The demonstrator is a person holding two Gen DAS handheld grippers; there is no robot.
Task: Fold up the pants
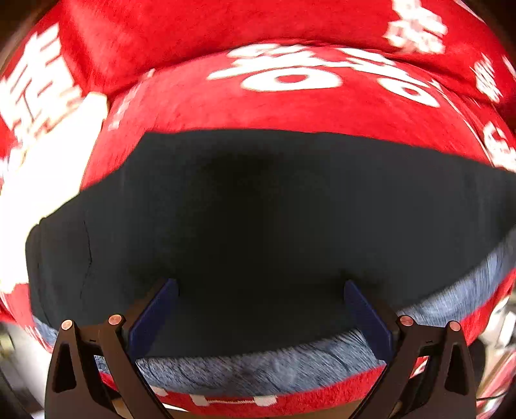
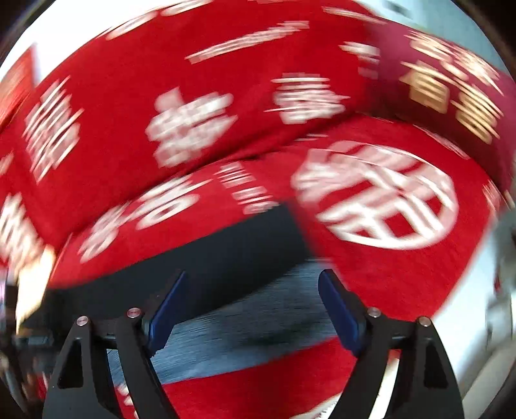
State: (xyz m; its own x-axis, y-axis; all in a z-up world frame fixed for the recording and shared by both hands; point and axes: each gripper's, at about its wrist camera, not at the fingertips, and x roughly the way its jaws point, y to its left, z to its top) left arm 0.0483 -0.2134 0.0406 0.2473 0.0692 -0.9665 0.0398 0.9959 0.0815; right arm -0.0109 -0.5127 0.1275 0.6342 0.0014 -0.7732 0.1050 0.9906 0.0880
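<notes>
Left gripper (image 1: 261,285): jaws are spread wide above the dark pants (image 1: 258,209); nothing is gripped.
Right gripper (image 2: 251,277): jaws are seen wide apart, empty, over the pants' corner; the view is blurred.
Pants: laid flat, fuzzy grey lining (image 1: 258,370) exposed along the near edge.
Red blanket (image 1: 290,106): white characters are printed on it; it is spread beneath the pants.

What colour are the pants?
Dark navy pants with a fuzzy grey-blue lining; clearest in the left wrist view.

The pants (image 1: 258,225) lie on the sofa seat (image 1: 290,109), the backrest cushion (image 1: 193,29) behind them.
</notes>
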